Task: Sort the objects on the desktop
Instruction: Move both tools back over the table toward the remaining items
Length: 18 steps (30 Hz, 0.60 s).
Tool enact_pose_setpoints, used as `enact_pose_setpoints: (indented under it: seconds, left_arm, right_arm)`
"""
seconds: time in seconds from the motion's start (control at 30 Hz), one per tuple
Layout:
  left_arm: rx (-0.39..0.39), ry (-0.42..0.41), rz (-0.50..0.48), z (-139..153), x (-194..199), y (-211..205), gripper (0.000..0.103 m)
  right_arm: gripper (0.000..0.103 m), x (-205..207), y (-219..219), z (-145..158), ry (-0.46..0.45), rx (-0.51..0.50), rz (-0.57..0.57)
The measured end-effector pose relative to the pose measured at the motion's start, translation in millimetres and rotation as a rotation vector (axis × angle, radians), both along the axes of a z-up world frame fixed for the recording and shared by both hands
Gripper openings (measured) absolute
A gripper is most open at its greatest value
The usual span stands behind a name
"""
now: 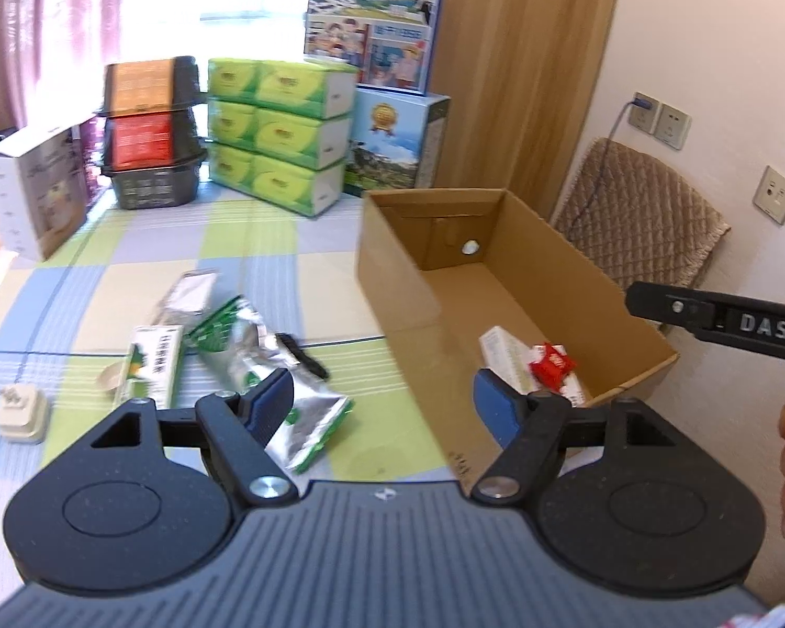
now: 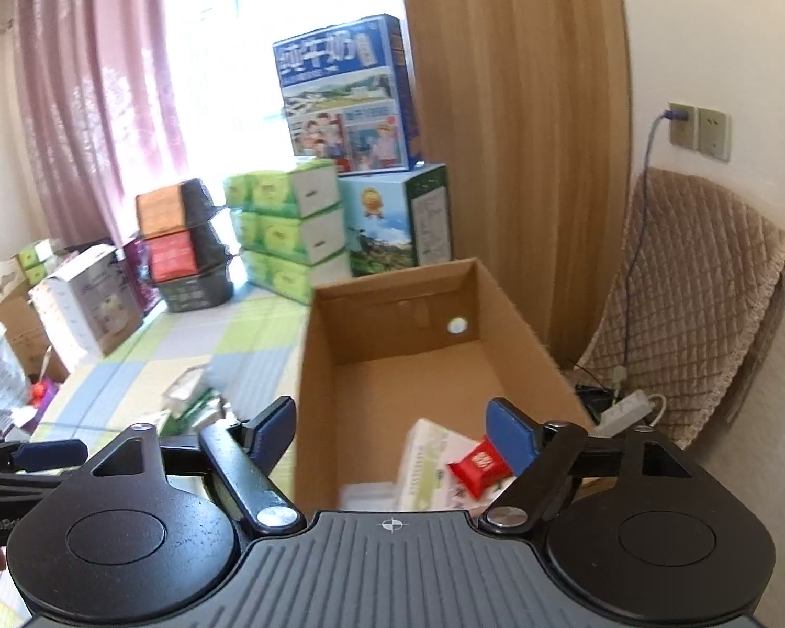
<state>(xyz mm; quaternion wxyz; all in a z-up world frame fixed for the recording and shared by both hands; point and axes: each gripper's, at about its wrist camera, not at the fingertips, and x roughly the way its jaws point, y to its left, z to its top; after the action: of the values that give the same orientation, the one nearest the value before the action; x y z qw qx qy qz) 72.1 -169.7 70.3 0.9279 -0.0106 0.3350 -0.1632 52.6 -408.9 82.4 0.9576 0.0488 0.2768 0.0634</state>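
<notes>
Both grippers, left gripper (image 1: 382,408) and right gripper (image 2: 392,434), wide open and empty; cardboard box (image 1: 387,261) wall sits between foil packets (image 1: 267,361) and red packet (image 1: 552,365) inside.

Matt brown corrugated cardboard box (image 1: 502,282) on a smooth checked table (image 1: 131,261), beside crinkled, shiny silver foil packets (image 1: 267,361). A glossy red wrapper (image 2: 479,466) lies on printed paper cartons (image 2: 424,460) inside. Left gripper (image 1: 387,403) in speckled matt black plastic, blue pads (image 1: 492,408), bright metal pivot screws (image 1: 269,485).
</notes>
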Motion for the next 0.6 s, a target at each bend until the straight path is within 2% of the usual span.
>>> enact_pose_setpoints:
  seconds: [0.2, 0.33, 0.53, 0.6]
  left_arm:
    - [-0.003, 0.004, 0.069, -1, -14, 36, 0.074]
    - [0.006, 0.003, 0.1, -2, -21, 57, 0.076]
    - [0.012, 0.003, 0.149, -3, -30, 84, 0.078]
    - [0.017, 0.002, 0.16, -4, -32, 90, 0.084]
  right_arm:
    - [0.082, -11, 30, 0, -0.004, -0.019, 0.05]
    - [0.092, -16, 47, 0, -0.01, -0.027, 0.079]
    - [0.095, -21, 68, -1, -0.007, -0.033, 0.116]
    - [0.096, -22, 75, -2, -0.007, -0.032, 0.129]
